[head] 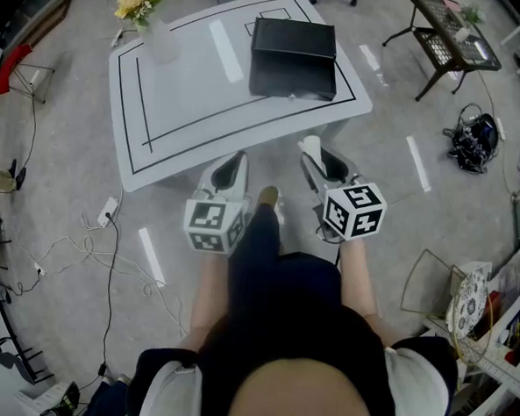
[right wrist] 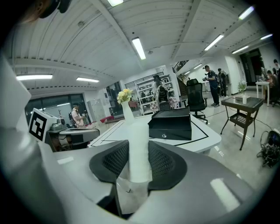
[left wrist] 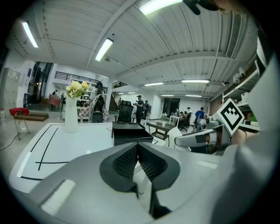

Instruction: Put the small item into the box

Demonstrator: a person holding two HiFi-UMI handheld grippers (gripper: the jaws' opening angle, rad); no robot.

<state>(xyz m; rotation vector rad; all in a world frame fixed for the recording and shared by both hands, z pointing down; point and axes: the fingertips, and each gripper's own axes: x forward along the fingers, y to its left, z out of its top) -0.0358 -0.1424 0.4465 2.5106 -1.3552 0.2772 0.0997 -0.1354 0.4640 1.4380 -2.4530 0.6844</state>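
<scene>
A person stands at a white surface (head: 174, 101); the right gripper (head: 318, 165) pinches a small white tube-like item (right wrist: 139, 144) in its jaws, its long axis running out along them. The black box (head: 293, 57) lies ahead on the surface, well apart, nearer the right hand. The left gripper (left wrist: 138, 151) has its jaws closed together on nothing, and the box lid looks closed, though this is hard to make out.
</scene>
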